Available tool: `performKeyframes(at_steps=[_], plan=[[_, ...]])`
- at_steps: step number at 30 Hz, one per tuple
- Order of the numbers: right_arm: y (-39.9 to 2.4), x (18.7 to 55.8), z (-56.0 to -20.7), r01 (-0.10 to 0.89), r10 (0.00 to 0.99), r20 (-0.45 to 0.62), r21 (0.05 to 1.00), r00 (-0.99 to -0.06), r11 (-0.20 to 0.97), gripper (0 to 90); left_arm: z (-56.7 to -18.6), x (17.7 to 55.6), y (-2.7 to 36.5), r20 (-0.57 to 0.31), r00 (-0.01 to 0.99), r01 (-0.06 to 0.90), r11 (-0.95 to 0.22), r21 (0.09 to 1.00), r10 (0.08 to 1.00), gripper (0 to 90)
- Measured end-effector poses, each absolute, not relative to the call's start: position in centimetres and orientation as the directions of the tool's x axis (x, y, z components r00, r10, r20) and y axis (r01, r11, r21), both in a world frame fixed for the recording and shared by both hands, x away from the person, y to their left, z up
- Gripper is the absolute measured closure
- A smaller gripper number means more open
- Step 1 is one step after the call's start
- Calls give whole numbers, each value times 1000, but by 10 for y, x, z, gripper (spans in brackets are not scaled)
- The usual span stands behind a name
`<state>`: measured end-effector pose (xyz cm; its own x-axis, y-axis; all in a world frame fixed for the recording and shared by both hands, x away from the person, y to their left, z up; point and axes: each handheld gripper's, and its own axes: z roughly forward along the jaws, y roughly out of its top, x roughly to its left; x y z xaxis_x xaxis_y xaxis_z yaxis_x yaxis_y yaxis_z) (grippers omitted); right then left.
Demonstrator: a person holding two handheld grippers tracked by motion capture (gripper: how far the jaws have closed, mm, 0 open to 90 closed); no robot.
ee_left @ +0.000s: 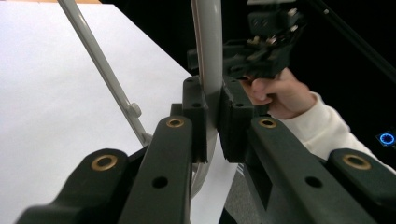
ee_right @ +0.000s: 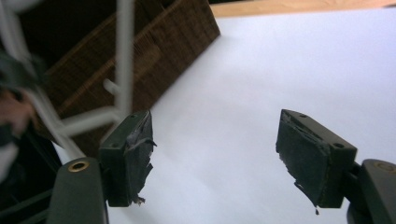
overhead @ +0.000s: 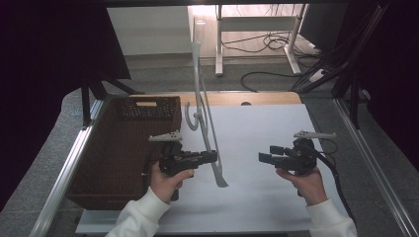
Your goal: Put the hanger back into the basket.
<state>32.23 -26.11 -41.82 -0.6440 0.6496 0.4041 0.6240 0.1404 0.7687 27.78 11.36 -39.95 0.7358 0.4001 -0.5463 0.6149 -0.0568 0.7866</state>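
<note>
gripping a pale grey plastic hanger [overhead: 202, 108], left tool [overhead: 213, 157] clamped.

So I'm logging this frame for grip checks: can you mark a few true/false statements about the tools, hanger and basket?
1. The left tool is clamped on the white hanger. True.
2. The right tool holds the hanger too. False: its jaws stand open over the white table surface.
3. The wicker basket sits left of the hanger. True.
4. The hanger lies flat inside the basket. False: it is held up, beside the basket.
</note>
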Motion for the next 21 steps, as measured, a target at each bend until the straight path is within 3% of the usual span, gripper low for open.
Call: performKeyframes(at_steps=[21], plan=[[-274, 328, -445, 665, 688, 395, 727, -608, 170, 277, -351, 275, 205, -479, 752, 610, -205, 765, 453, 826]])
